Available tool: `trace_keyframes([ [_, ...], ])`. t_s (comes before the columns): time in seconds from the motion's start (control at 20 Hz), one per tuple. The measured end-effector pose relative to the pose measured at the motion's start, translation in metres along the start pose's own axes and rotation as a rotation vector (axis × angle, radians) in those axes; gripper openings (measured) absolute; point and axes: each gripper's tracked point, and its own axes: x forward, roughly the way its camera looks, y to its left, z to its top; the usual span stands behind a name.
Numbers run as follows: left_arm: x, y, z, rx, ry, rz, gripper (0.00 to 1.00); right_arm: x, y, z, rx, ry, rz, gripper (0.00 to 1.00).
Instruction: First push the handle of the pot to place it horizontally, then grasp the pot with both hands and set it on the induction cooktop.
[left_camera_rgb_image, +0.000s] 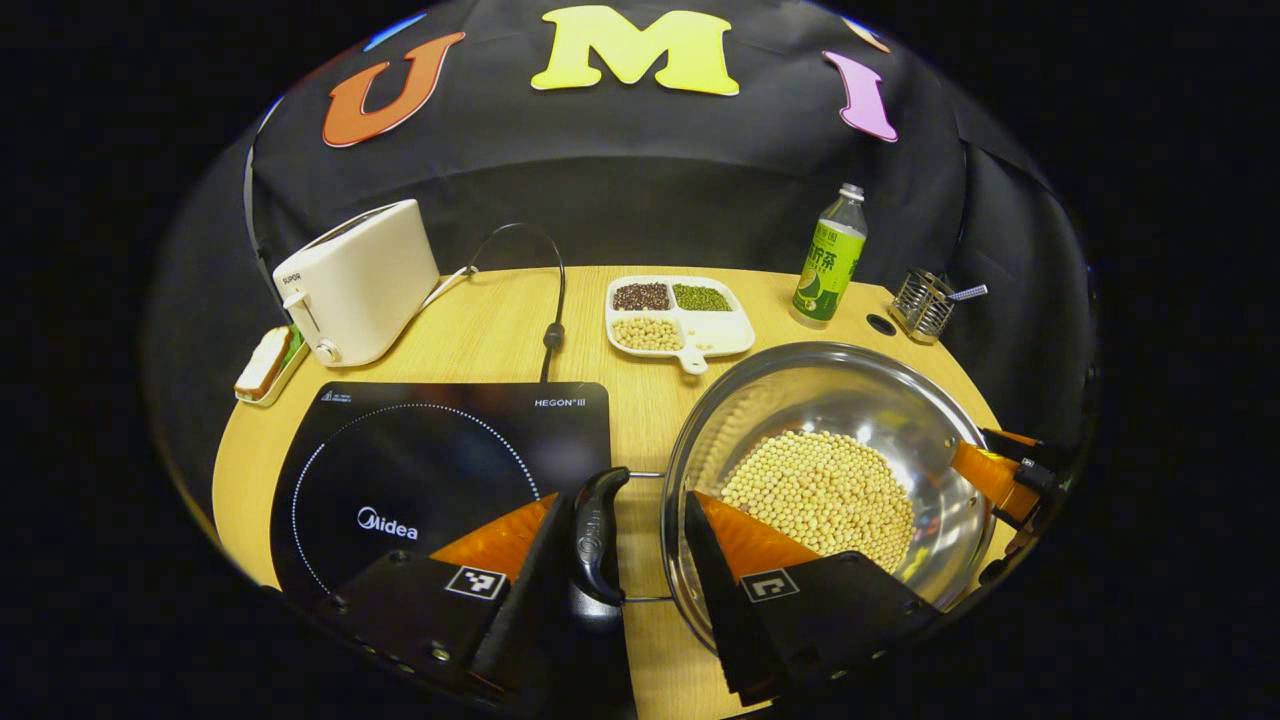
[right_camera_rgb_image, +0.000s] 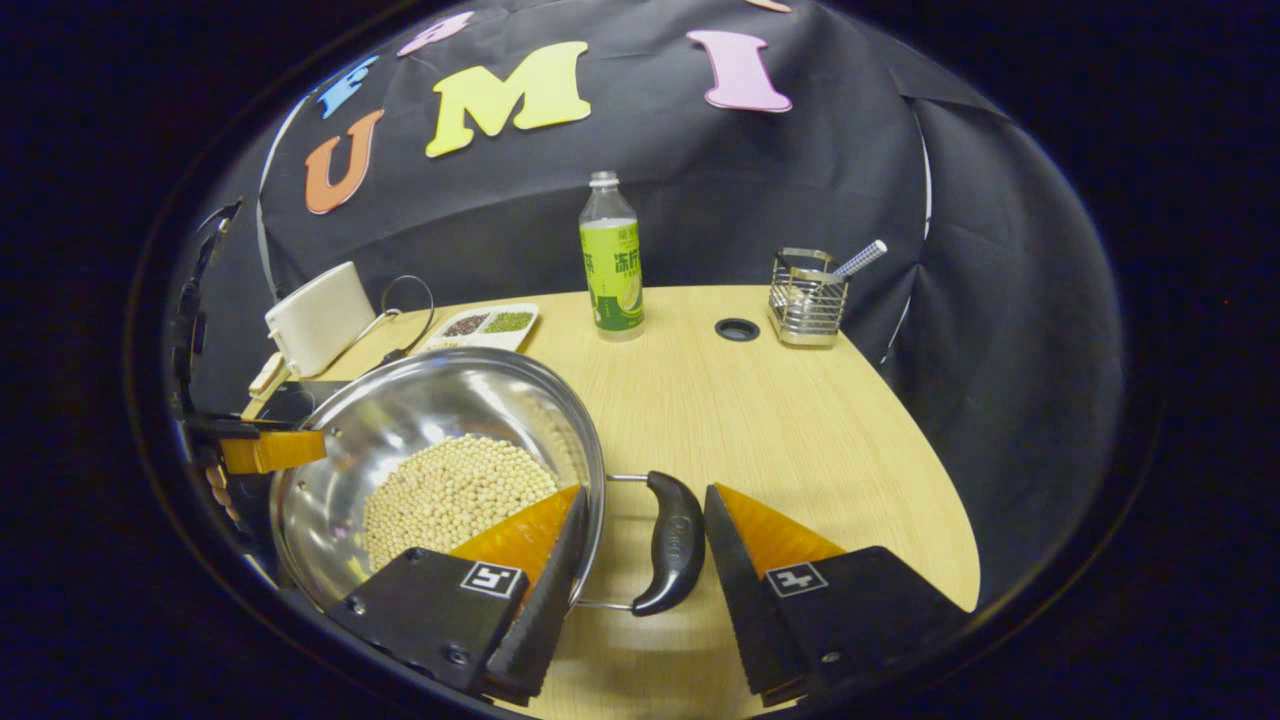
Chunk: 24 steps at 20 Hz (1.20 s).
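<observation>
Left gripper view: your left gripper (left_camera_rgb_image: 625, 545) jaws open, straddling left handle (left_camera_rgb_image: 597, 535), not pinching. Right gripper (right_camera_rgb_image: 645, 545) likewise open around right handle (right_camera_rgb_image: 668, 543). Pot (left_camera_rgb_image: 830, 400) on table (right_camera_rgb_image: 800, 420), beside cooktop (left_camera_rgb_image: 440, 460). Risk: uneven squeeze tips pot, beans (left_camera_rgb_image: 820, 490) spill; slick curved handles may slip. Pot polished steel, round; cooktop glossy, flat.
</observation>
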Motion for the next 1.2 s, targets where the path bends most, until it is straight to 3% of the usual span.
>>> trace_keyframes([
  [0.25, 0.001, 0.0, 0.0, 0.033, -0.019, -0.012, 0.61, -0.003, 0.001, -0.002, 0.037, 0.012, -0.006, 0.67],
  [0.6, 0.003, 0.0, 0.0, 0.024, -0.021, -0.034, 0.57, -0.004, 0.002, -0.003, 0.024, 0.02, -0.016, 0.62],
  [0.65, 0.002, -0.001, -0.001, 0.026, -0.02, -0.037, 0.46, -0.006, 0.002, -0.004, 0.031, 0.029, -0.019, 0.62],
  [0.7, 0.0, -0.001, -0.003, 0.032, -0.015, -0.038, 0.57, -0.008, 0.002, -0.004, 0.028, 0.034, -0.023, 0.62],
  [1.2, -0.062, -0.005, -0.012, 0.065, -0.055, -0.051, 0.57, -0.078, 0.007, -0.003, 0.045, 0.031, -0.018, 0.6],
])
